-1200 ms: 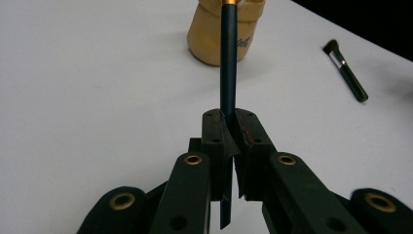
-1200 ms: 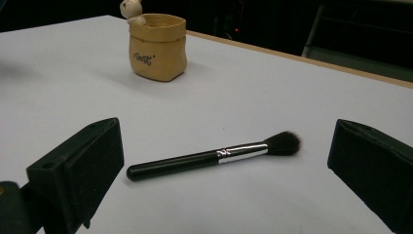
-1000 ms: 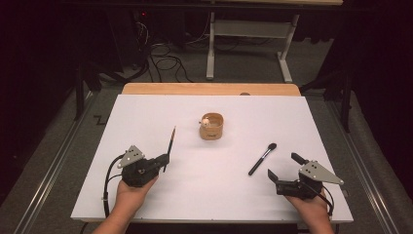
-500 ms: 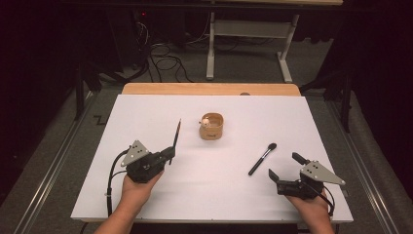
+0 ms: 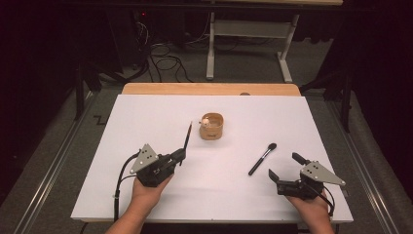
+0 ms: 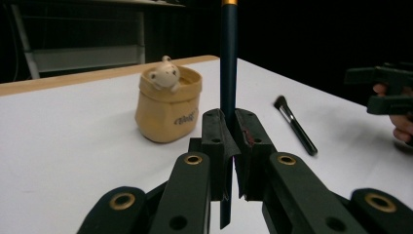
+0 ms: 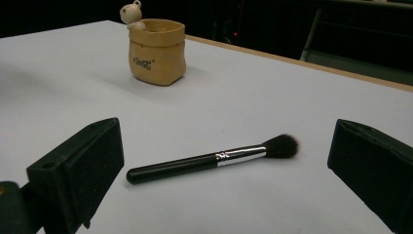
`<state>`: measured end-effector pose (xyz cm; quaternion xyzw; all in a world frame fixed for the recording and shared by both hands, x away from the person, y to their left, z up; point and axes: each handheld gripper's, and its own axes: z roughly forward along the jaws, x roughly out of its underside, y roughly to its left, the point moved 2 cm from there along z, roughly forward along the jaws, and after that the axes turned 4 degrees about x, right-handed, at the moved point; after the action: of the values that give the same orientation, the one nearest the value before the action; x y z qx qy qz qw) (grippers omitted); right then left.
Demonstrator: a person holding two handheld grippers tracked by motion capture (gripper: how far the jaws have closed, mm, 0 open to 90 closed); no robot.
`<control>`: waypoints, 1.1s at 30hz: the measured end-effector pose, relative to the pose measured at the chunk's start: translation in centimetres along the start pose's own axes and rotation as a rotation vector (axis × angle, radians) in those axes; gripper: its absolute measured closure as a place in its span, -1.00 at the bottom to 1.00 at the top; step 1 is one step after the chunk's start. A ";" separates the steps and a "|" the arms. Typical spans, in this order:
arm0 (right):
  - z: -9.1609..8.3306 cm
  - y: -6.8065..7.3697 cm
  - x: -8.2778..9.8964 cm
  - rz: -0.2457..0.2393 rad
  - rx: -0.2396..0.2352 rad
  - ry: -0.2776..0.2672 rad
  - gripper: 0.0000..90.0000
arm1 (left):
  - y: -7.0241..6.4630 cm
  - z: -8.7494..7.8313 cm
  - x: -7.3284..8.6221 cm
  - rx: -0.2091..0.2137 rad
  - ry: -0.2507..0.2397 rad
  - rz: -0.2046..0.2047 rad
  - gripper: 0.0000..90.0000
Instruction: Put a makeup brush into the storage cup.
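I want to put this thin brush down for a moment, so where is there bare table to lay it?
Bare white table runs left of the tan pot, and along the far edge behind it. The near middle between the left hand-held gripper and the black brush is free too. Tightest around the right hand-held gripper.

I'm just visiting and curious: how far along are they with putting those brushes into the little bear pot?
About halfway through the first one, I'd judge. Done: the left gripper has its jaws shut on a thin dark brush, lifted off the table. In hand: that brush is beside the bear pot, not in it. Left: the black makeup brush lies untouched before the open right gripper.
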<state>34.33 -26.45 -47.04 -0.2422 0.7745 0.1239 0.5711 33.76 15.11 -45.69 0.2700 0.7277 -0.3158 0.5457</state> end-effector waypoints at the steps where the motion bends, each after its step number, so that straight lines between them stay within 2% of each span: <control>1: 0.0 0.0 0.0 -0.007 -0.002 -0.002 -0.99 | -0.2 0.0 0.1 0.007 0.002 0.004 0.87; 7: 0.3 0.9 -0.9 -0.023 -0.027 -0.004 -0.98 | -0.6 0.2 0.2 0.034 -0.009 0.012 0.87; 13: 0.7 2.7 -3.7 -0.006 -0.086 -0.055 -0.98 | -0.5 0.3 0.1 0.045 -0.031 0.003 0.87; 17: 1.1 3.8 -5.3 -0.044 -0.097 -0.062 -0.98 | -0.5 0.2 0.1 0.038 -0.040 -0.002 0.87; 22: 2.6 4.9 -6.7 -0.049 -0.113 -0.070 -0.97 | -0.4 0.5 0.1 0.029 -0.046 -0.012 0.87; 33: 5.4 8.0 -9.2 -0.051 -0.194 -0.099 -0.95 | -0.3 0.4 0.0 0.025 -0.056 -0.014 0.87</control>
<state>36.73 -14.95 -40.70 -0.3097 0.7233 0.1952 0.5855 33.78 14.58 -45.68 0.2628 0.7100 -0.3359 0.5604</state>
